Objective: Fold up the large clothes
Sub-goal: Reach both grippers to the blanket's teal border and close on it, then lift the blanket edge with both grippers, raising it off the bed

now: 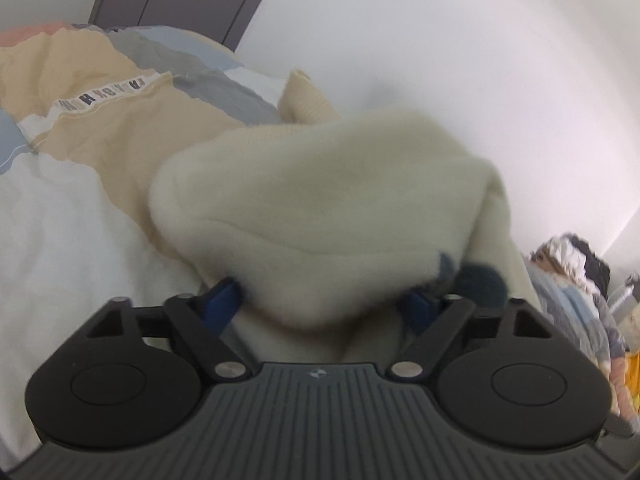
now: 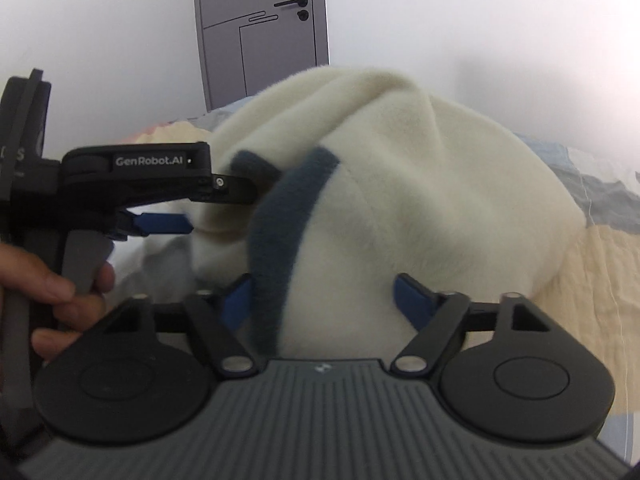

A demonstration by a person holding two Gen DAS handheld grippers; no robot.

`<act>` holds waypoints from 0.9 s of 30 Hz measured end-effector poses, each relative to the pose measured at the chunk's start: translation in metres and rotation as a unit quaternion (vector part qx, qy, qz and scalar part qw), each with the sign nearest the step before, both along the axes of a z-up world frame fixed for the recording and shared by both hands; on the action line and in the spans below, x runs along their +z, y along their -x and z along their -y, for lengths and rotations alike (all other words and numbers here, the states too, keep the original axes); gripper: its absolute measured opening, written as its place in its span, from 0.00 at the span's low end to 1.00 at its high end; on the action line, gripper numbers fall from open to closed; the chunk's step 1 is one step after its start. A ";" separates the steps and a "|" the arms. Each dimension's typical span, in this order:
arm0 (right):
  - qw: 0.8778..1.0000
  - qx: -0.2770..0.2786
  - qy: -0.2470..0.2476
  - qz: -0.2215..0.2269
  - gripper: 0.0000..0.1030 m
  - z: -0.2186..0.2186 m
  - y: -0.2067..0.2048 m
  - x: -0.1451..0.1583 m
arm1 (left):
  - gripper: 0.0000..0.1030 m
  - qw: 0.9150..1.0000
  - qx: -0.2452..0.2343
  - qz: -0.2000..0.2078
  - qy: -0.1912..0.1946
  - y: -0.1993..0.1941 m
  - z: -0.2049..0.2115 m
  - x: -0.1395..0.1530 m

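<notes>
Both grippers' fingers [image 1: 222,300] [image 2: 408,296] clamp bunched cream fleece [image 2: 400,184], hiding patchwork quilt [image 1: 100,120]

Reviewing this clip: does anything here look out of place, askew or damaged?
Nothing looks damaged or spilled. The cream fleece garment is bunched in a rumpled heap on the patchwork bedding, its dark blue trim twisted, as expected mid-fold. A cluttered pile of clothes sits at the bed's far edge.

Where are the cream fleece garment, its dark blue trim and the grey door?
cream fleece garment [image 2: 420,184]: right wrist view, on the bunched body.
dark blue trim [image 2: 276,240]: right wrist view, on the middle of the band.
grey door [image 2: 260,32]: right wrist view, on its panel, left of the handle.
</notes>
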State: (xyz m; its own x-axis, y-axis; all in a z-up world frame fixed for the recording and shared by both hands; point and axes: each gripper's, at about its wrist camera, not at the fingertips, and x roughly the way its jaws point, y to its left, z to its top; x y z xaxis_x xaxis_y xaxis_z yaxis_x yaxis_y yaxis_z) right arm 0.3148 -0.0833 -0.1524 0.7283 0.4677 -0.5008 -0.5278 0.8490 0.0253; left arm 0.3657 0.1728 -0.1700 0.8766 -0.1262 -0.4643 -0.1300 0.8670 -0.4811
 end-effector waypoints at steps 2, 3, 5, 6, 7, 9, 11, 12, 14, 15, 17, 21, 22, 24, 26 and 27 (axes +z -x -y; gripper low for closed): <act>1.000 0.003 0.006 0.004 0.53 0.000 -0.001 -0.004 | 0.58 1.000 0.008 0.012 -0.001 -0.001 -0.003 0.000; 1.000 0.003 0.007 0.007 0.42 0.001 0.001 -0.003 | 0.47 1.000 0.011 0.017 -0.006 0.000 -0.003 0.001; 1.000 0.005 0.002 0.012 0.31 0.006 0.005 -0.001 | 0.34 1.000 0.014 0.025 -0.011 0.002 -0.005 0.004; 1.000 0.004 0.000 0.014 0.25 0.009 0.005 0.000 | 0.26 0.999 0.018 0.031 -0.007 0.005 -0.007 0.007; 1.000 0.002 -0.004 0.015 0.22 0.012 0.006 0.002 | 0.23 0.999 0.021 0.040 -0.002 0.010 -0.010 0.010; 1.000 -0.001 -0.013 0.012 0.18 0.020 0.006 0.005 | 0.17 0.998 0.024 0.055 -0.008 0.017 -0.011 0.018; 1.000 -0.009 -0.027 0.008 0.16 0.030 0.010 0.011 | 0.16 0.997 0.020 0.076 -0.019 0.029 -0.008 0.029; 0.999 -0.016 -0.028 0.013 0.15 0.035 0.013 0.015 | 0.15 0.996 0.018 0.086 -0.022 0.033 -0.007 0.034; 0.998 -0.032 -0.026 0.038 0.15 0.046 0.022 0.023 | 0.14 0.994 0.013 0.104 -0.023 0.044 -0.004 0.047; 0.998 -0.042 -0.027 0.049 0.15 0.052 0.025 0.028 | 0.13 0.994 0.010 0.110 -0.026 0.049 -0.002 0.053; 0.995 -0.066 -0.041 0.060 0.14 0.068 0.031 0.039 | 0.13 0.992 0.004 0.124 -0.031 0.060 0.004 0.065; 0.988 -0.121 -0.064 0.077 0.14 0.104 0.044 0.057 | 0.12 0.988 -0.005 0.147 -0.050 0.091 0.022 0.089; 0.985 -0.134 -0.068 0.083 0.14 0.112 0.046 0.062 | 0.12 0.987 -0.004 0.151 -0.049 0.099 0.024 0.094; 0.980 -0.155 -0.077 0.096 0.14 0.129 0.056 0.072 | 0.12 0.986 0.000 0.161 -0.049 0.123 0.030 0.105; 0.977 -0.166 -0.089 0.103 0.14 0.143 0.065 0.081 | 0.12 0.984 0.008 0.169 -0.048 0.149 0.034 0.117; 0.975 -0.168 -0.092 0.110 0.14 0.147 0.070 0.086 | 0.12 0.984 0.011 0.174 -0.042 0.160 0.035 0.121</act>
